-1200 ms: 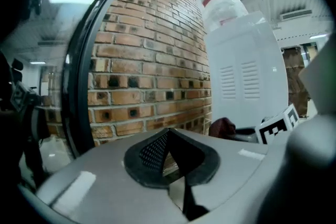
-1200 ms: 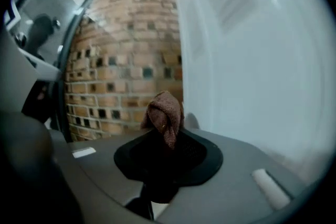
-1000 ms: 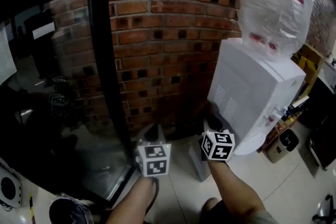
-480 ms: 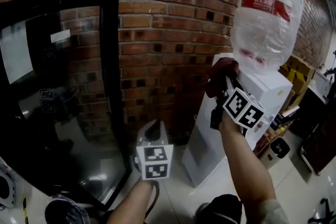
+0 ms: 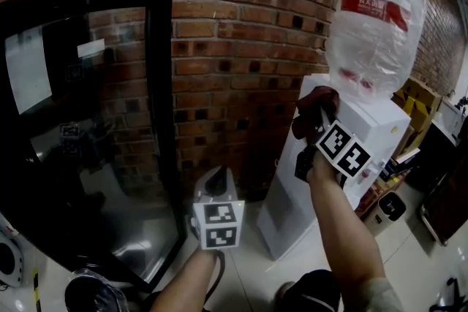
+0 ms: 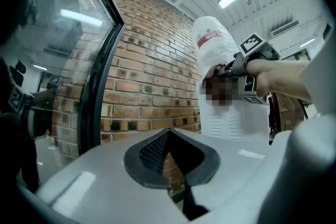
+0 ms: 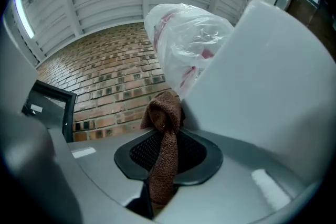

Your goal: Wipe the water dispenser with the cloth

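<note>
Nearest, low and to the left of the water dispenser (image 5: pixel 376 124), the left gripper (image 5: pixel 216 177) points level with its jaws drawn together at the tips and nothing between them. Higher up, the right gripper (image 5: pixel 319 126) has its jaws clamped on the brown cloth (image 7: pixel 164 165), whose bunched end sits against the dispenser's upper corner, just under the plastic-wrapped bottle (image 5: pixel 376 11) standing on top. Behind the dispenser runs a brick wall (image 5: pixel 234 47), with a dark glass door (image 5: pixel 80 128) off to its left.
</note>
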The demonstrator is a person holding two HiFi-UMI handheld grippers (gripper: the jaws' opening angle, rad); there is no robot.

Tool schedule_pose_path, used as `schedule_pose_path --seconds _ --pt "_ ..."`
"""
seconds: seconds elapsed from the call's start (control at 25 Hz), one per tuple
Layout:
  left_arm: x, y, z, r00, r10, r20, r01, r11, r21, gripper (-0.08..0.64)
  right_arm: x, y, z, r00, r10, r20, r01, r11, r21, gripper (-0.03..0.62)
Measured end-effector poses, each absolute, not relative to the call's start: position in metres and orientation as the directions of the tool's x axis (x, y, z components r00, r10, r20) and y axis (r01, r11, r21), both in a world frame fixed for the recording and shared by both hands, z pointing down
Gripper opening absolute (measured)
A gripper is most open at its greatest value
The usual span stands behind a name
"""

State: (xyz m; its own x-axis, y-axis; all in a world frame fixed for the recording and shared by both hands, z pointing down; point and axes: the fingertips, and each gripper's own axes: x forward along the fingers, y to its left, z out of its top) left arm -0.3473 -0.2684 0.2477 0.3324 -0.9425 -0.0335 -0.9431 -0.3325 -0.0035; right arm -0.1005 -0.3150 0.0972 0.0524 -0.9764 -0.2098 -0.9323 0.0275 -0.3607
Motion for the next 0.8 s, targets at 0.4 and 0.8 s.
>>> schedule_pose_path --seconds 0.4,0.8 --pt "-0.347 -0.267 0.256 0.337 -0.941 -0.018 -0.941 -0.337 -0.023 0.000 -0.095 -0.317 0.151 0.062 -0.988 -0.143 -0.877 0.015 -0.481 0.089" --pt "-0.344 -0.276 0.289 0.344 -0.938 0.051 -0.938 -0.346 -0.026 0.000 -0.088 -0.318 0.239 0.083 -0.996 -0.034 -0.832 -0.050 -0.552 0.090"
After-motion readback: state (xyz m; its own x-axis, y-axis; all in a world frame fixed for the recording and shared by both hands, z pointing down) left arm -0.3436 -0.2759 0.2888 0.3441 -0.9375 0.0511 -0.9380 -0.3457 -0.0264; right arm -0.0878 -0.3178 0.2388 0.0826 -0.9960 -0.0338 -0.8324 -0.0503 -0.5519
